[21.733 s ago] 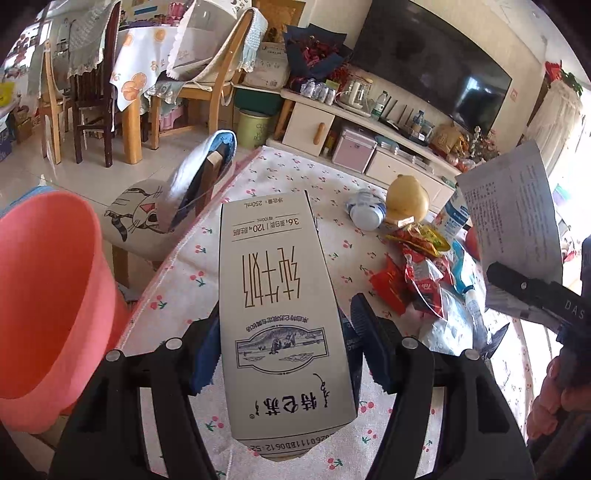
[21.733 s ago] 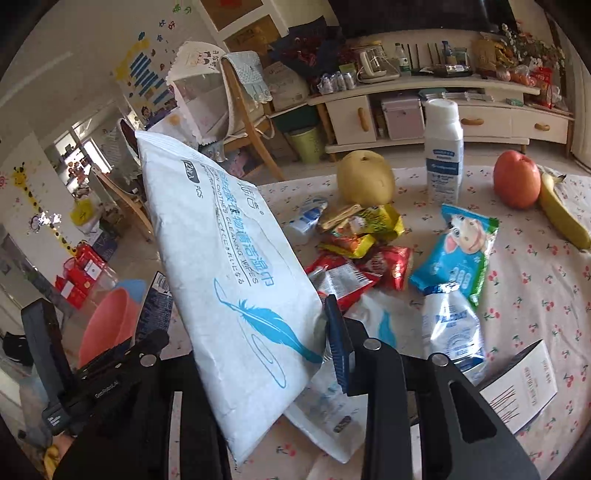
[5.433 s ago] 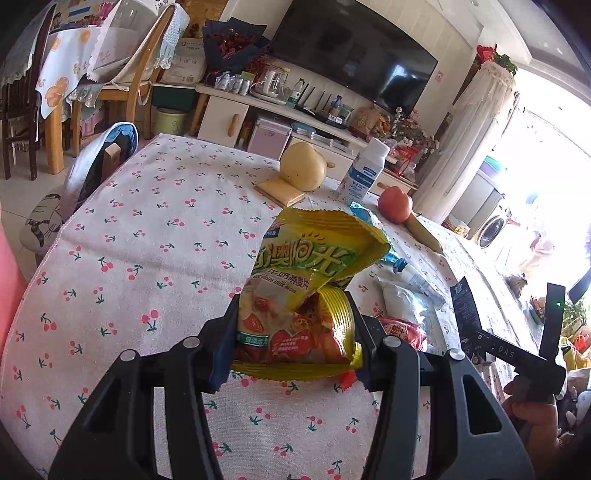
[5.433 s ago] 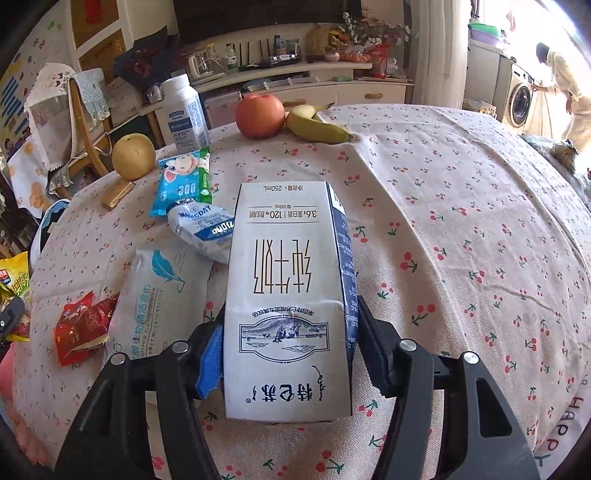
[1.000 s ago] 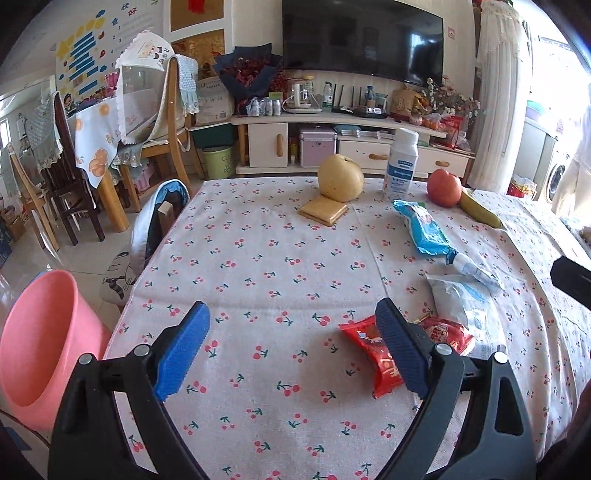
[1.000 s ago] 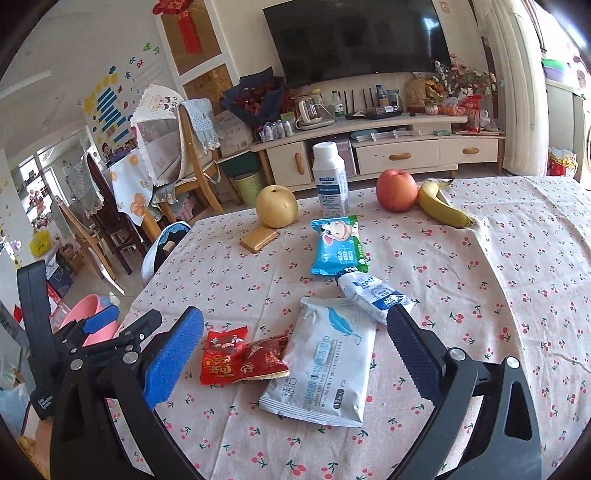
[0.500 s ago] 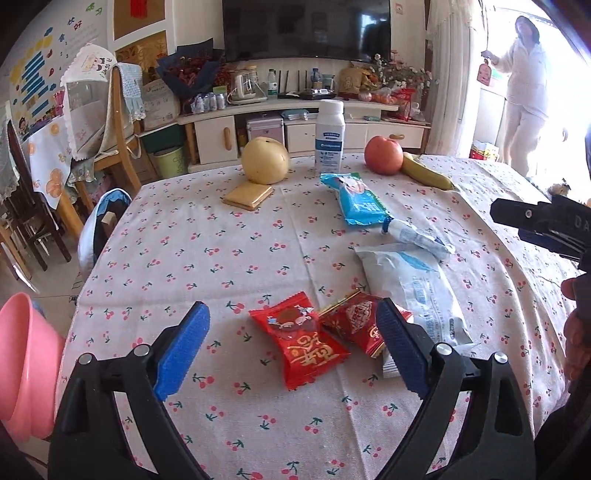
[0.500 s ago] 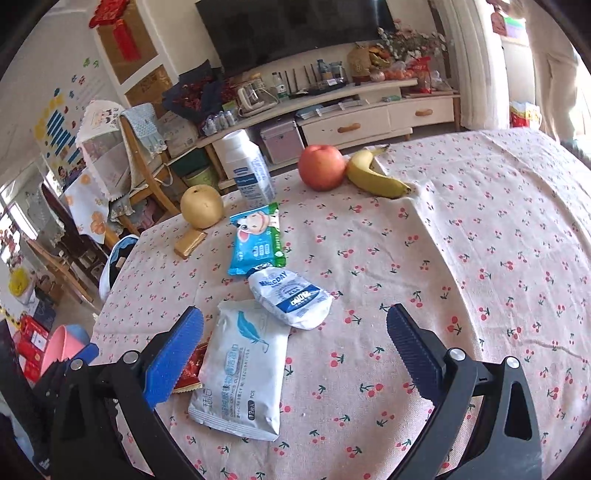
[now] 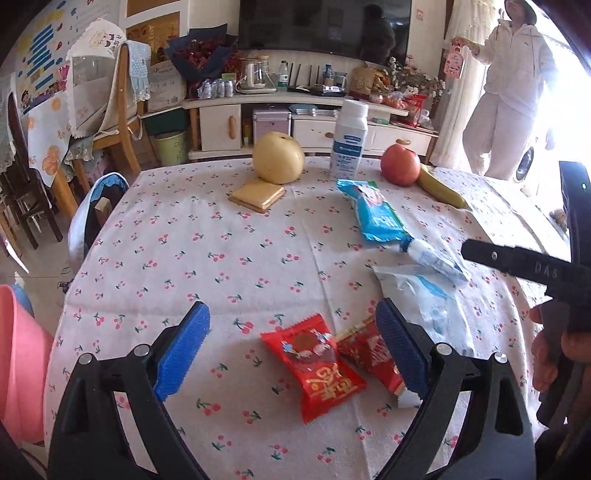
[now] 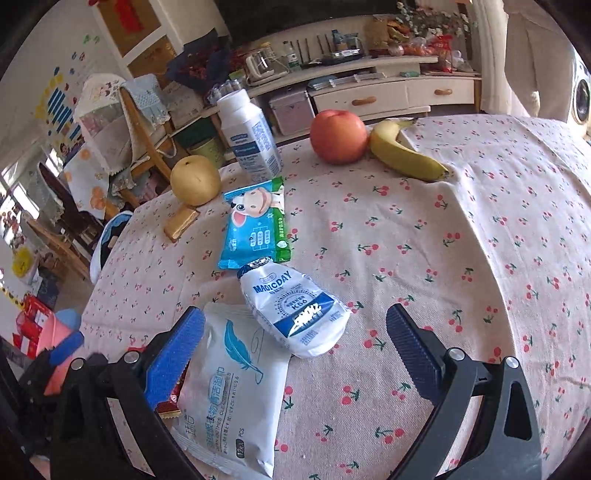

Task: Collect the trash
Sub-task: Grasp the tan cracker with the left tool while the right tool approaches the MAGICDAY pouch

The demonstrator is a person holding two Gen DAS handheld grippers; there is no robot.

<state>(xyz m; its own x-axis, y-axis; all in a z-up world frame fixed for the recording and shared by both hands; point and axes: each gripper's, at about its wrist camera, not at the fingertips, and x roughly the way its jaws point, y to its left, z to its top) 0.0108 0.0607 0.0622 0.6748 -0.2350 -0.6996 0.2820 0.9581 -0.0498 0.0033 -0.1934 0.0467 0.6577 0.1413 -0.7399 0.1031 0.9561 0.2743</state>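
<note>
left gripper [image 9: 291, 347] jaws wide apart, empty, above two red snack packets [image 9: 314, 363] on the near table. right gripper [image 10: 295, 350] also spread, empty, over white pouch [image 10: 295, 308] and wipes pack [image 10: 232, 398]. pink bin [image 9: 18, 365] far left; contents hidden.

On the cherry-print worktop [image 9: 207, 258], a yellow pear [image 9: 279, 158] sits at about twelve o'clock, a white bottle [image 9: 349, 140] upright just beside it toward one. A red apple [image 9: 400, 164] touches a banana [image 9: 441, 190] at two. Beyond stand a wooden chair [image 9: 125, 110], a cabinet [image 9: 221, 125] and a dark television [image 9: 325, 26].
</note>
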